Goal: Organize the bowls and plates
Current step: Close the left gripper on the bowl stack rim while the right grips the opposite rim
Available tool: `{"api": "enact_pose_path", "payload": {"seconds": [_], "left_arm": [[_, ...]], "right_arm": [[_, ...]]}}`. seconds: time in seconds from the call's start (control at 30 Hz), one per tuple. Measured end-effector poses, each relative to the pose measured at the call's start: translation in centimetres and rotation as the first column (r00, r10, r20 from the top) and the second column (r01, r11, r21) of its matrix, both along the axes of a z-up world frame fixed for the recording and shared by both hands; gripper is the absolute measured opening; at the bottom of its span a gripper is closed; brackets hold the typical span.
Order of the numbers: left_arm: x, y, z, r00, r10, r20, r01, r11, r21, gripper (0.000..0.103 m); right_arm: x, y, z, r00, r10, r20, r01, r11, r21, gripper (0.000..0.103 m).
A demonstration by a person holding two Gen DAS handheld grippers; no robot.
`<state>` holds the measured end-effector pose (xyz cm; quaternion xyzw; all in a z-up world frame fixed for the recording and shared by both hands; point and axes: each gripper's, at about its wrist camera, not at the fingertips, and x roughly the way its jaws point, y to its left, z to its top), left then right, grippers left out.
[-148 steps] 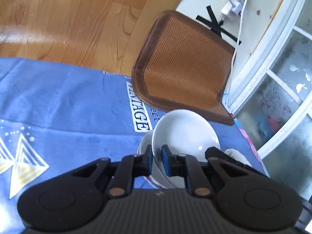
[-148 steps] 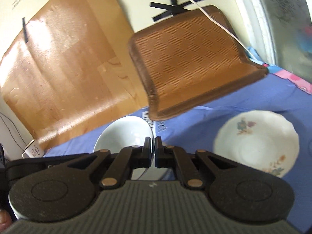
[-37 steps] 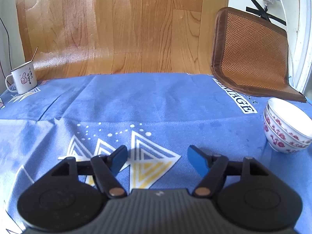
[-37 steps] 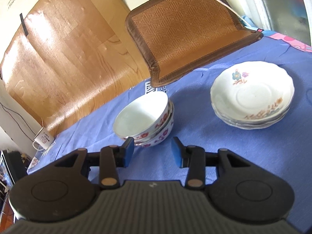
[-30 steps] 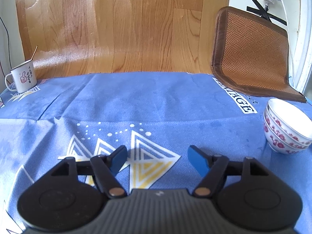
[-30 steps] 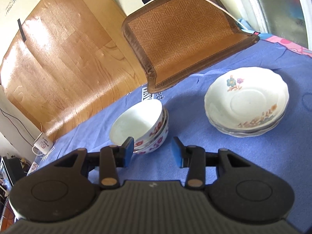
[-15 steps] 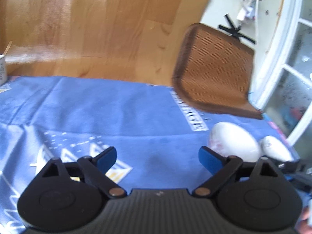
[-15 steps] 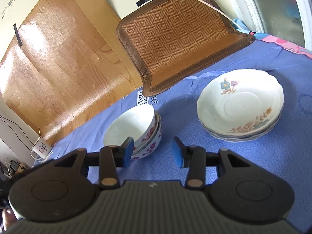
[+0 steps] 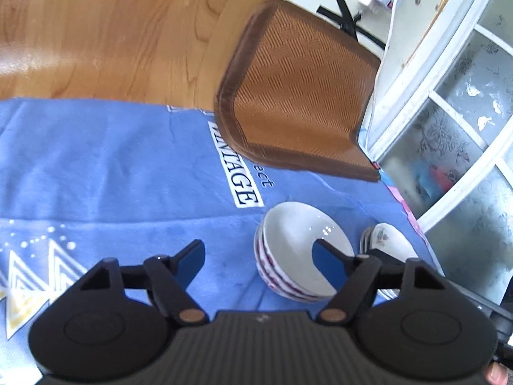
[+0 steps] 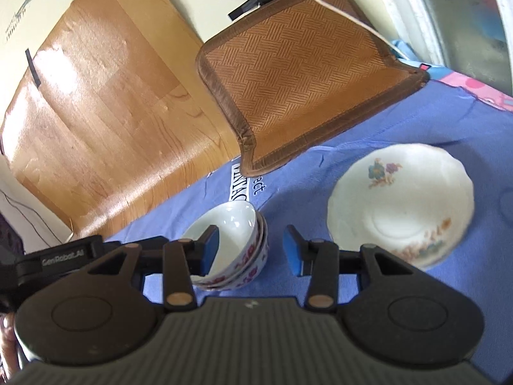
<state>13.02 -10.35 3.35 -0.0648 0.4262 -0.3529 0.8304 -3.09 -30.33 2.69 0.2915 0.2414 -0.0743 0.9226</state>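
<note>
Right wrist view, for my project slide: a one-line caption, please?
Open right gripper hovers before stacked floral bowls and stacked plates on a blue cloth.

A blue cloth [image 10: 400, 122] carries stacked bowls [image 10: 237, 234], stacked plates [image 10: 400, 205] nearby and a woven mat's [image 10: 301, 73] edge.

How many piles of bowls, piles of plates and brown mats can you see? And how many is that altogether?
stack of white bowls with red flower patterns: 1
stack of white scalloped plates with flower prints: 1
brown woven mat: 1
Total: 3
</note>
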Motion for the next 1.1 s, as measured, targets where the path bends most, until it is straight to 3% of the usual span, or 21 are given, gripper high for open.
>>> {"api": "enact_pose_path", "payload": {"seconds": [0.23,0.53,0.77,1.1], "left_arm": [[0.6,-1.2,-0.7,1.0,-0.007,0.004,0.007,0.998,0.064,0.074],[1.6,-1.8,-1.5,0.999,-0.017,-0.049,0.02,0.998,0.059,0.063],[1.9,-1.9,-2.0,0.997,-0.013,-0.077,0.016,0.999,0.04,0.062],[1.8,-2.2,-2.8,0.997,-0.015,-0.079,0.019,0.998,0.054,0.062]], "right_arm": [[1.5,-1.0,-0.7,0.996,0.062,-0.064,-0.061,0.998,0.017,0.047],[3.6,-1.9,-0.9,0.984,0.112,-0.139,-0.103,0.992,0.072,0.04],[4.7,-2.6,-1.2,0.968,0.145,-0.204,-0.124,0.986,0.112,0.037],[5.3,-1.9,-0.4,0.954,0.175,-0.245,-0.167,0.985,0.052,0.036]]}}
